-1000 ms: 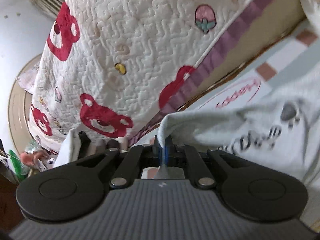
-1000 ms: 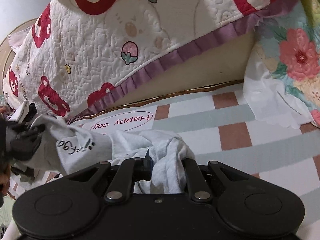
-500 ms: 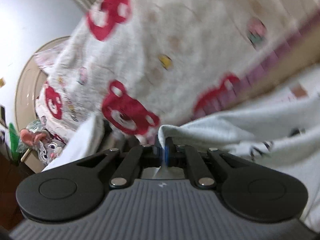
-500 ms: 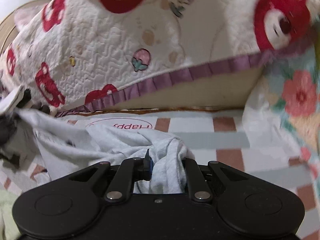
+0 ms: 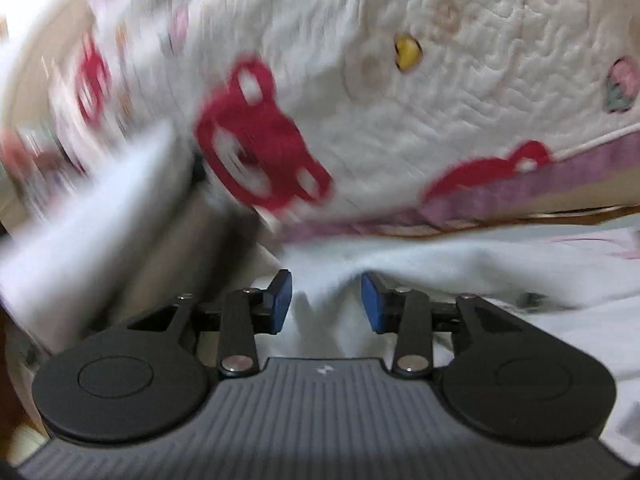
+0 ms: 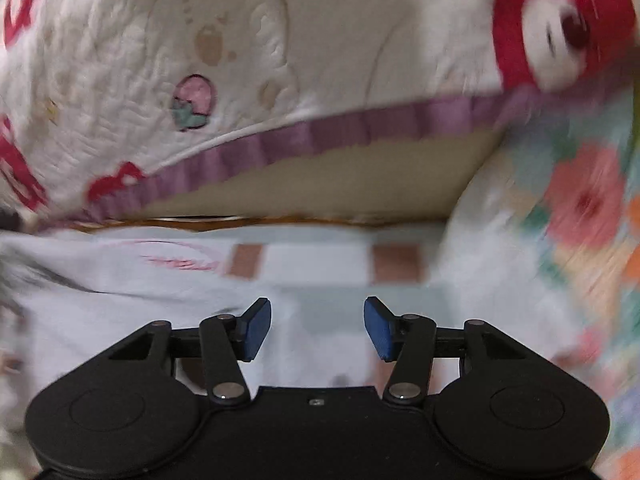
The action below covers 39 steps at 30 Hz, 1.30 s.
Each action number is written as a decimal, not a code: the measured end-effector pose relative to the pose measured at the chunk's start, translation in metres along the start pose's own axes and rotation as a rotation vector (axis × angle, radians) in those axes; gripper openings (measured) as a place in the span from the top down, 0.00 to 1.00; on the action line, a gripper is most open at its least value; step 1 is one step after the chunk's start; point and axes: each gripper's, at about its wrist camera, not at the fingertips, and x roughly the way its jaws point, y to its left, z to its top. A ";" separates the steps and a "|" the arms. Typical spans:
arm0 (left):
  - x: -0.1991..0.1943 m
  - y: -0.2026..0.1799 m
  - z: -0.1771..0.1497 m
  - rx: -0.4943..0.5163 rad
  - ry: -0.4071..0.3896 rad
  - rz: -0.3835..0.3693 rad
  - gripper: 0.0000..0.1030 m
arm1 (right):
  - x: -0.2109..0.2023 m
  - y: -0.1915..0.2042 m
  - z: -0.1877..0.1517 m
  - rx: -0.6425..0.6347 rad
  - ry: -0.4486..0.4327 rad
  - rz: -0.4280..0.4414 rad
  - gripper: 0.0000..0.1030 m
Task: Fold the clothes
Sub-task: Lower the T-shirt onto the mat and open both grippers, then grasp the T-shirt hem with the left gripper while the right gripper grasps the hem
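A pale grey-white garment [image 5: 460, 264] lies spread across the checked floor mat. In the left wrist view a fold of it rises between the blue pads [image 5: 280, 300] of my left gripper [image 5: 326, 300], whose jaws are opening and no longer press on the cloth. In the right wrist view the same garment [image 6: 120, 292] stretches to the left. My right gripper [image 6: 316, 328] hangs over it, its jaws opening wide, and nothing is pinched between its pads [image 6: 256, 328]. Both views are blurred by motion.
A white quilt with red bears [image 5: 400, 100] and a purple frill [image 6: 320, 136] hangs over the bed edge just behind the mat. A floral blanket [image 6: 580, 208] lies at the right. The mat [image 6: 320, 256] shows brown and pale squares.
Both grippers were shut on the garment and have let it go. The left gripper swung sideways and rolled level; the right one moved too. The cloth now lies flatter on the mat.
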 end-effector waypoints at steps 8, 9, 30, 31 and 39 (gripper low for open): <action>-0.022 0.042 -0.095 -0.162 0.094 -0.132 0.56 | 0.001 0.028 -0.101 -0.054 0.010 0.109 0.44; -0.026 0.042 -0.099 -0.168 0.105 -0.139 0.56 | -0.002 0.028 -0.111 -0.011 0.012 0.135 0.44; -0.050 -0.003 -0.145 0.137 0.099 -0.485 0.37 | -0.034 0.007 -0.190 0.449 0.045 0.258 0.42; -0.054 -0.004 -0.152 0.184 0.073 -0.467 0.36 | -0.029 0.007 -0.189 0.476 0.044 0.277 0.42; -0.034 0.000 -0.167 0.282 0.089 -0.336 0.34 | 0.016 0.020 -0.183 0.551 0.048 0.281 0.40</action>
